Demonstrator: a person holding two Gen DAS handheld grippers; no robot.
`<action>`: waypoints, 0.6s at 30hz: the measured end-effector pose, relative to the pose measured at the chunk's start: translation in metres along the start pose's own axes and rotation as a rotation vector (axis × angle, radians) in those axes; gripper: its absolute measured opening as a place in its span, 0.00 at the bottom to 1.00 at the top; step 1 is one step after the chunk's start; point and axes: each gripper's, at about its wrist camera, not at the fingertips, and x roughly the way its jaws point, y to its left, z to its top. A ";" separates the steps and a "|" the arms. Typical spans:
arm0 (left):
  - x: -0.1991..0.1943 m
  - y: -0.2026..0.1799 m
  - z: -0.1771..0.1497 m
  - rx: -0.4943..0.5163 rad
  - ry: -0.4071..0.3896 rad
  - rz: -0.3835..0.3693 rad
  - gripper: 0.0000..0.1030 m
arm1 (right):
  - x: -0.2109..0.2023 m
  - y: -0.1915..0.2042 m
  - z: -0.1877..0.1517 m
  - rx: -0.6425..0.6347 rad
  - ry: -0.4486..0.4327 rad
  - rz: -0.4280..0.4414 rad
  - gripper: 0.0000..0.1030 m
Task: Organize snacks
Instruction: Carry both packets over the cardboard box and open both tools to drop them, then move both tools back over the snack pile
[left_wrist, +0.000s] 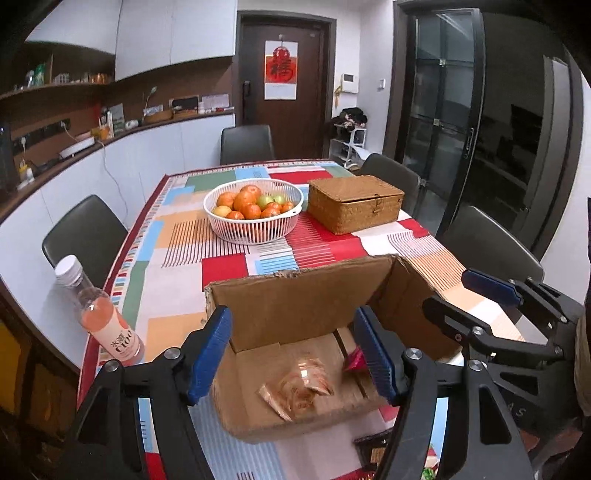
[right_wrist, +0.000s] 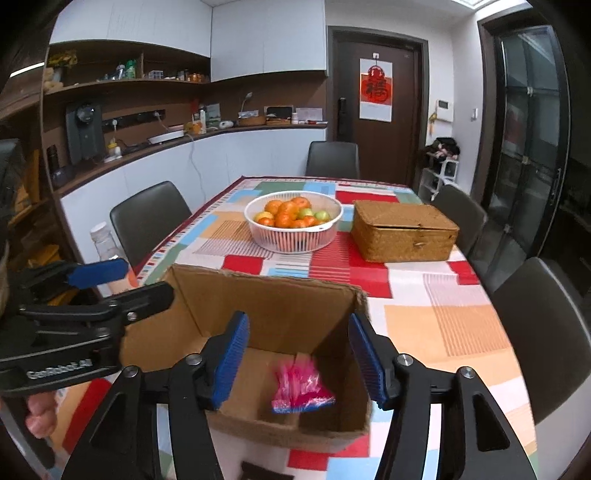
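Inside the cardboard box (left_wrist: 295, 306) lie two snack packets (left_wrist: 295, 387); both grippers (left_wrist: 291, 354) (right_wrist: 299, 358) hang wide-jawed, empty; whether more remain I can't tell.

Patchwork-cloth table (left_wrist: 177, 295): cardboard box (left_wrist: 295, 295), fruit basket (left_wrist: 253, 221), wicker box (left_wrist: 354, 208), bottle (left_wrist: 99, 317).

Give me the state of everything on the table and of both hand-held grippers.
Cardboard box: open-topped, upright, two packets inside.
Clear packet: lying on the box floor.
Pink packet: lying on the box floor.
Bottle: capped, upright, partly full.
Fruit basket: full of fruit.
Wicker box: lid closed.
Left hand-held gripper: open, empty.
Right hand-held gripper: open, empty.
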 end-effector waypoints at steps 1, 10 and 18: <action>-0.005 -0.001 -0.002 -0.001 -0.006 -0.007 0.66 | -0.004 0.001 -0.001 0.002 -0.001 0.005 0.55; -0.057 -0.029 -0.029 0.046 -0.064 -0.044 0.68 | -0.060 0.002 -0.026 -0.008 -0.046 0.004 0.56; -0.090 -0.036 -0.071 0.073 -0.066 -0.043 0.68 | -0.101 0.008 -0.053 -0.007 -0.070 -0.009 0.56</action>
